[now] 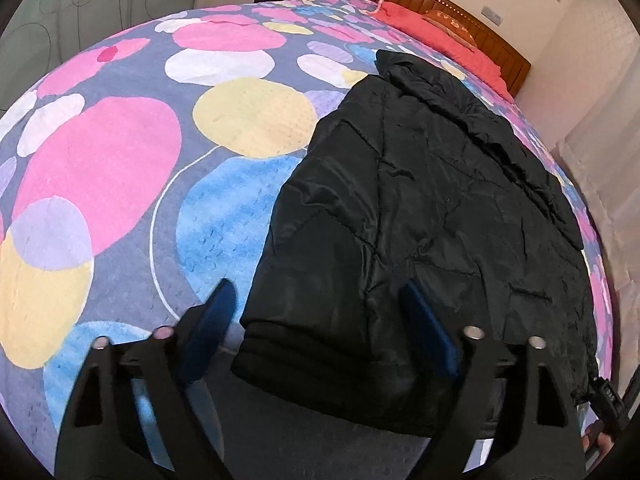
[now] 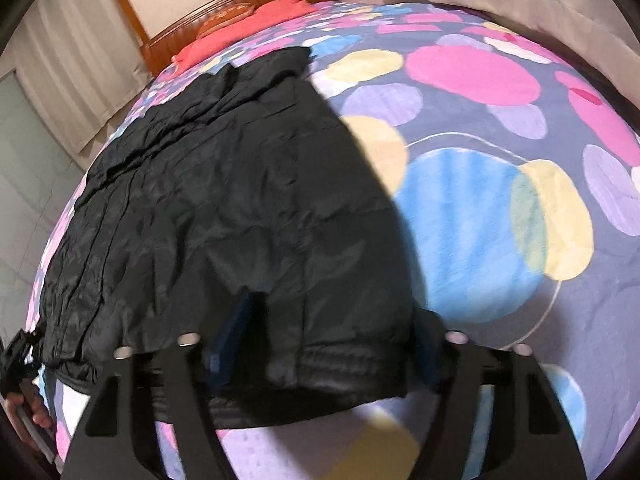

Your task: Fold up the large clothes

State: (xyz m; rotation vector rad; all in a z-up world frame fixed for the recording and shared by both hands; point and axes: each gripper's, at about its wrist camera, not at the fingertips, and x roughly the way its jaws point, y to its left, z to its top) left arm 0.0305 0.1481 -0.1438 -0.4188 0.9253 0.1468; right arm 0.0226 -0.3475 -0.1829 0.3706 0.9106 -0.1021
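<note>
Left tool (image 1: 316,312): jaws wide, straddling the near cuff of the black quilted jacket (image 1: 420,208), pads apart from the cloth. Right tool (image 2: 336,320): jaws spread over the jacket's (image 2: 224,200) near ribbed hem; grip cannot be told. Jacket lies flat on the bed (image 1: 120,160), spotted cover; red pillow (image 1: 424,28) far, against the wooden headboard (image 1: 460,12).

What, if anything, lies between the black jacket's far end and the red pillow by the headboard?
Only bare patterned bedspread separates the black jacket from the red pillow, as the left wrist view shows most clearly.
</note>
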